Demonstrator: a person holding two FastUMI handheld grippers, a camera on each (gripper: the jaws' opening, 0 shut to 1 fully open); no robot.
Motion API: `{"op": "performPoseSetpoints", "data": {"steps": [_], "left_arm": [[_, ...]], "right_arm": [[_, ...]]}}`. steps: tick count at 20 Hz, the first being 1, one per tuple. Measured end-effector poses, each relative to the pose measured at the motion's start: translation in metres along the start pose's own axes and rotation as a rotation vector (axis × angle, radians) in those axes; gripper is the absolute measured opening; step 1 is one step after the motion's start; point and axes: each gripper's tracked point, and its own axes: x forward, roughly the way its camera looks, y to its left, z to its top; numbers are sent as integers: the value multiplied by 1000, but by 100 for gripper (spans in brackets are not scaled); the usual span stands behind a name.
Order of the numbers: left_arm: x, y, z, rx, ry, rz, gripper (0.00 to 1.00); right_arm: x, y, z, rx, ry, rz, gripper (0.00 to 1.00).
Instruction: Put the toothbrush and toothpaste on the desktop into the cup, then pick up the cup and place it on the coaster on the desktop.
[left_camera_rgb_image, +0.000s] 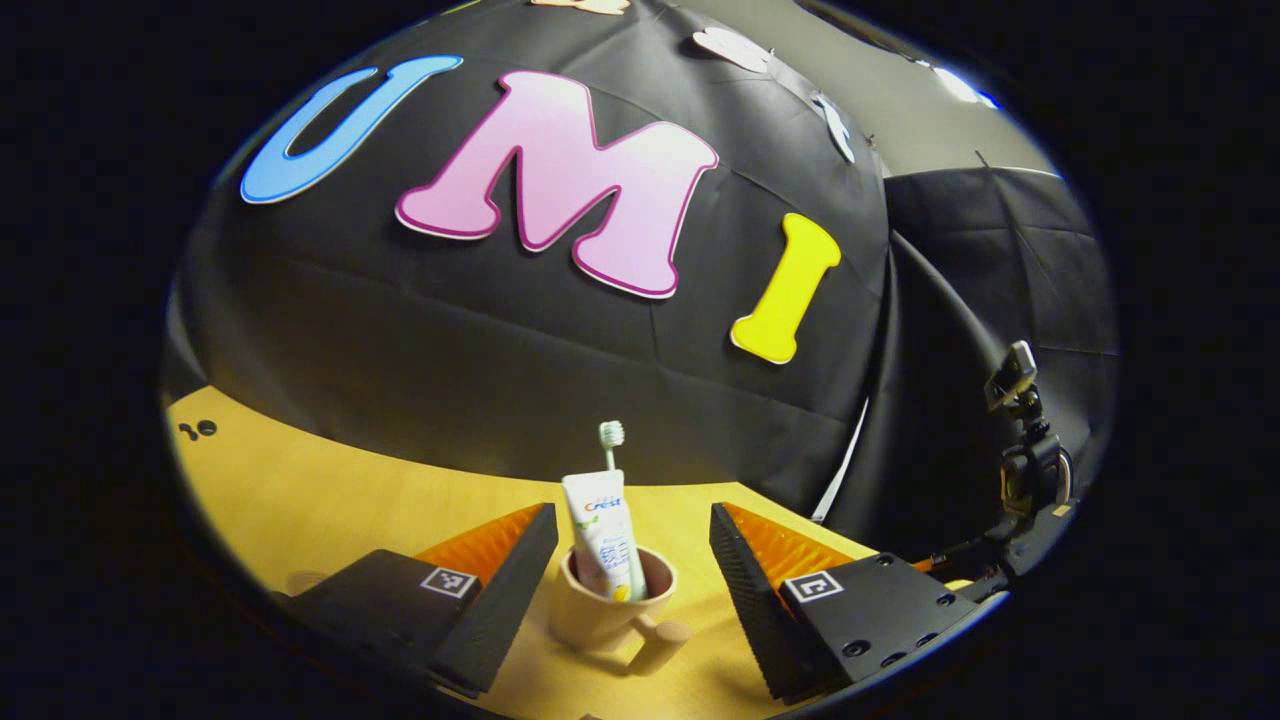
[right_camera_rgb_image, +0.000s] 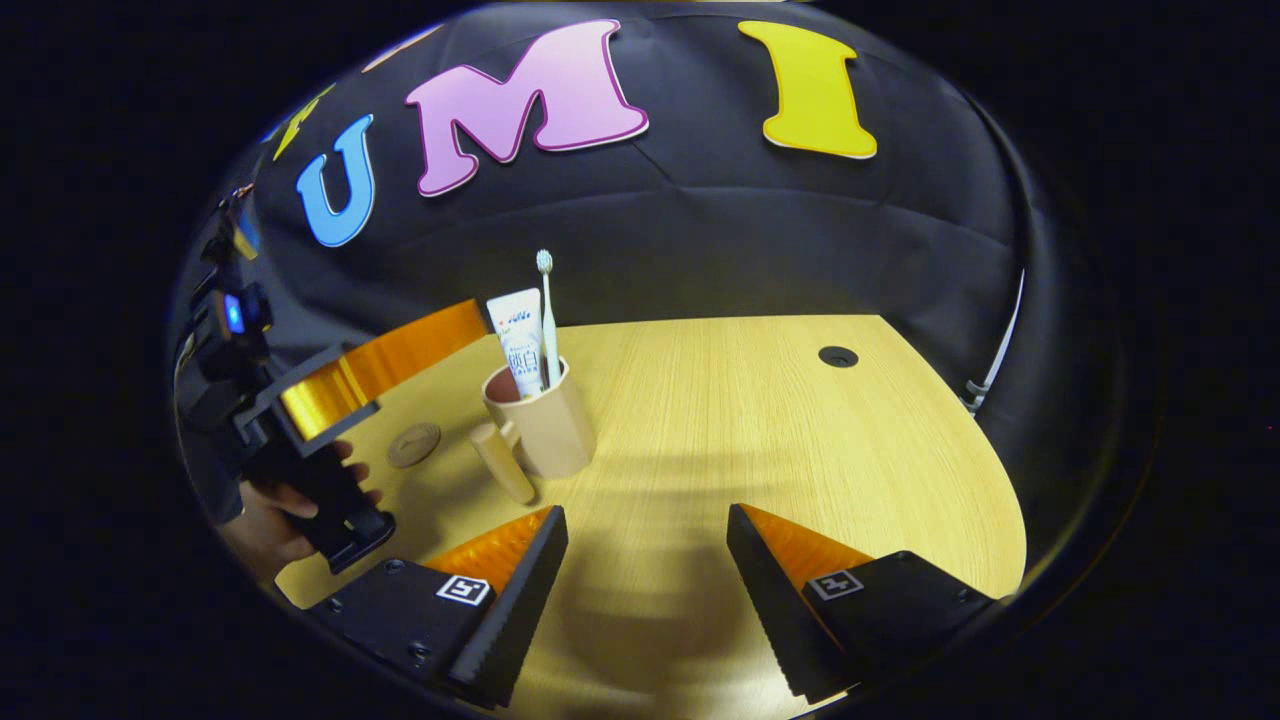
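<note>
A tan cup (left_camera_rgb_image: 600, 615) with a side handle stands upright on the wooden desktop (left_camera_rgb_image: 330, 500). A white toothpaste tube (left_camera_rgb_image: 600, 530) and a toothbrush (left_camera_rgb_image: 611, 436) stick up out of it. My left gripper (left_camera_rgb_image: 632, 520) is open, its fingers on either side of the cup without touching it. In the right gripper view the cup (right_camera_rgb_image: 545, 425) is ahead and to the left, holding the toothpaste (right_camera_rgb_image: 520, 345) and toothbrush (right_camera_rgb_image: 547, 310). A round brown coaster (right_camera_rgb_image: 413, 445) lies left of it. My right gripper (right_camera_rgb_image: 648, 520) is open over bare desktop.
A hand (right_camera_rgb_image: 265, 525) holds the left gripper's body (right_camera_rgb_image: 300, 440) at the left of the right gripper view. A dark round hole (right_camera_rgb_image: 838, 356) sits in the desktop far right. The black cloth wall closes off the back edge. A black rig (left_camera_rgb_image: 1030, 470) stands at the right.
</note>
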Motion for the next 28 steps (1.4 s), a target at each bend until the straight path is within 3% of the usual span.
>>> {"op": "performPoseSetpoints", "data": {"steps": [6,11,15,21,28], "left_arm": [[-82,24,-2,-13,79,118,96],[-155,46,-18,-163,151,256,97],[-202,71,-24,-216,169,376,97],[-247,105,-14,-253,159,466,97],[-301,141,-19,-282,178,552,97]], "right_arm": [[15,28,39,56,20,52,98],[31,57,45,167,157,117,98],[46,68,45,196,273,118,98],[72,93,32,206,486,121,98],[101,114,2,124,623,80,98]]}}
